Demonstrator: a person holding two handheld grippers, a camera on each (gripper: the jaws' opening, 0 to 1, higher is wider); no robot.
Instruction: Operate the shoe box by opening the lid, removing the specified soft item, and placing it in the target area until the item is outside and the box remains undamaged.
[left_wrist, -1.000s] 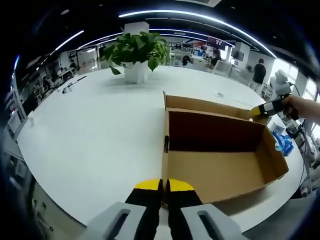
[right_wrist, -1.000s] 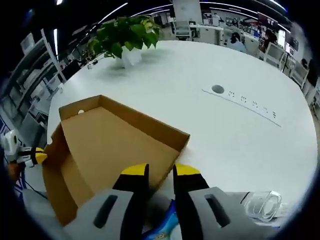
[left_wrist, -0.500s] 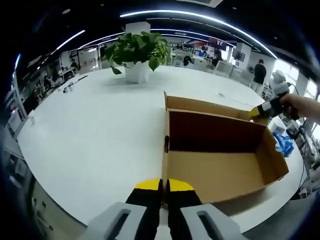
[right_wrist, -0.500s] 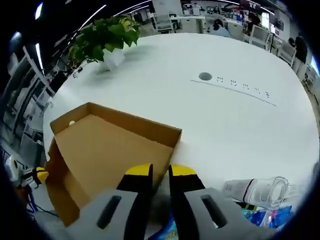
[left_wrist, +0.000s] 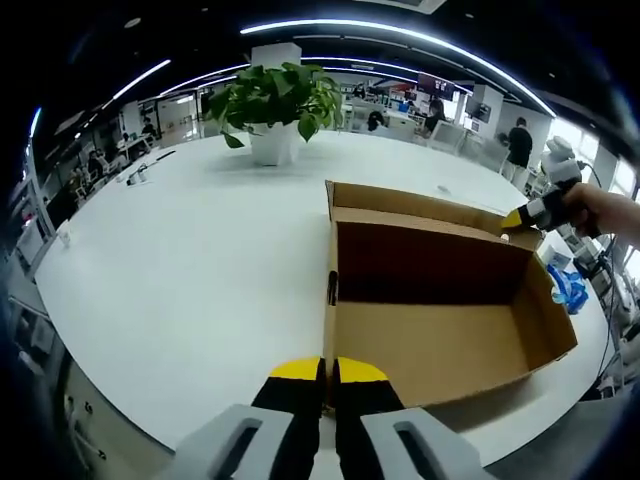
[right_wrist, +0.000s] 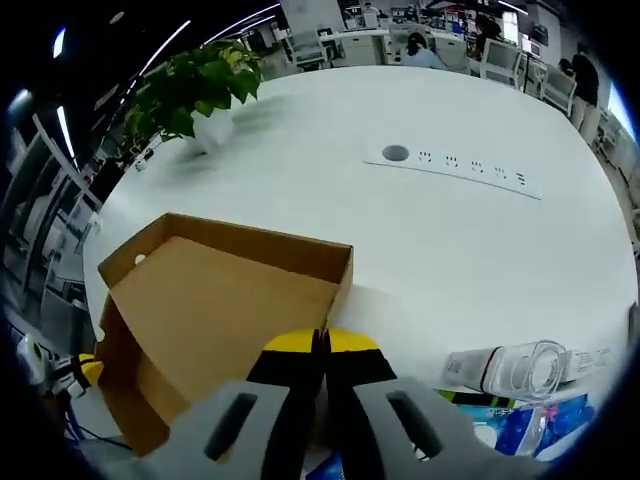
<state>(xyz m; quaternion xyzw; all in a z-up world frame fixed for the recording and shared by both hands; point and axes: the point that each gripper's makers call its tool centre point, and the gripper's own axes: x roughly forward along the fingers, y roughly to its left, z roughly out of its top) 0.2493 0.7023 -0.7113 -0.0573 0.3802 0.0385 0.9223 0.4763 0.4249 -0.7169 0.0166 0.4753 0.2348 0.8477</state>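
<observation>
The shoe box (left_wrist: 430, 300) sits open and empty on the white table (left_wrist: 180, 260), both grippers (left_wrist: 328, 372) (right_wrist: 322, 345) pinching its walls; the blue soft item (right_wrist: 535, 425) lies outside.

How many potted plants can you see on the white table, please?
1. A leafy green plant in a white pot stands on the far side of the round white table, beyond the open brown cardboard shoe box. Others could be hidden outside the views.

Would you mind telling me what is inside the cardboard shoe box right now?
The shoe box shows a bare cardboard floor and dark far wall; nothing lies there. Its near wall hides the strip behind it.
</observation>
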